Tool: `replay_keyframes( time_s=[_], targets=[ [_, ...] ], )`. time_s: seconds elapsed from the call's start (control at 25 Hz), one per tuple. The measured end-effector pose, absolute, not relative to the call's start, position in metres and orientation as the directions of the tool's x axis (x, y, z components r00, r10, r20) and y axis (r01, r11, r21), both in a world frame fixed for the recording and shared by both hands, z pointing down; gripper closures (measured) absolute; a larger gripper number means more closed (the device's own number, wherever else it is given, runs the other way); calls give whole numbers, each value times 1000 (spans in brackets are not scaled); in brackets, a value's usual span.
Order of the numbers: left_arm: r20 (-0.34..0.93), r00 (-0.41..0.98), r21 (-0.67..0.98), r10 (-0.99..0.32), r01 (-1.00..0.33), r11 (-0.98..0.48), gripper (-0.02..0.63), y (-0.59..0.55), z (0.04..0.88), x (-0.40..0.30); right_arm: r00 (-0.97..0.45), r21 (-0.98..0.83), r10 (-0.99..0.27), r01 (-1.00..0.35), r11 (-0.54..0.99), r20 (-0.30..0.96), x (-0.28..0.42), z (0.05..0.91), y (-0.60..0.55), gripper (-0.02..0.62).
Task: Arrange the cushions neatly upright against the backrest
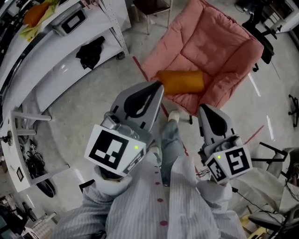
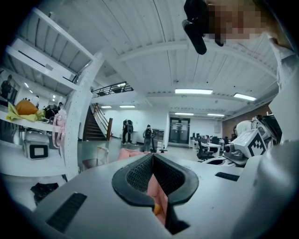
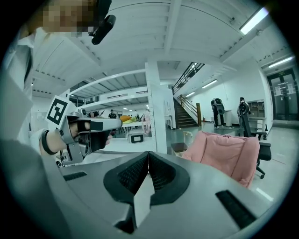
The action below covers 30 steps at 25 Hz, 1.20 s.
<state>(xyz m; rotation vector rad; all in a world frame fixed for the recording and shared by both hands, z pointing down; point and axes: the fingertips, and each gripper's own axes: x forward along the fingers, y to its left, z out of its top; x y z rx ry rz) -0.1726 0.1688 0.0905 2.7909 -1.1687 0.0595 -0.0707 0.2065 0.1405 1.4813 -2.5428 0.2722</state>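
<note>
Progress: nothing done yet, as I read it.
- Pink padded chair, upper right of the head view, backrest toward the top right corner. Nothing leans on the backrest.
- Orange cushion lies flat across the front edge of the seat, long side sideways, well short of the backrest. It's the only cushion I can see; the task says plural, no others in frame.
- Left tool: pads pressed together, nothing between them, tip just short of the cushion's left end in the head view; I can't tell if it touches.
- Right tool: also pressed together and empty, lower right of the cushion, apart from the chair.
- Left to do: pick up the cushion, stand it on edge, and set it back against the backrest. The tools need to spread first.

Surface/room:
- Big open hall with a white beamed ceiling, strip lights, a staircase and people far off.
- Pale glossy floor.
- White shelf unit, upper left, holding a grey box, a black crumpled item and an orange-yellow bundle.
- Black office chair behind the pink one.
- The person's shoe is near the chair's front.
</note>
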Motion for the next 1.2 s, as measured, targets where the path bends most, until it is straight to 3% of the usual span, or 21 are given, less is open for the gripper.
replay_keyframes(
  time_s=[0.76,1.2],
  targets=[
    [101,706,64,-701,-708,-703,595,-56,76,-30,-510,-121,-826,-860,495,240,57,135,-15,581],
    [146,694,84,-705,-719,-690,595,-111,93,-28,-494,-159,-813,-869,469,308,73,161,-64,581]
  ],
)
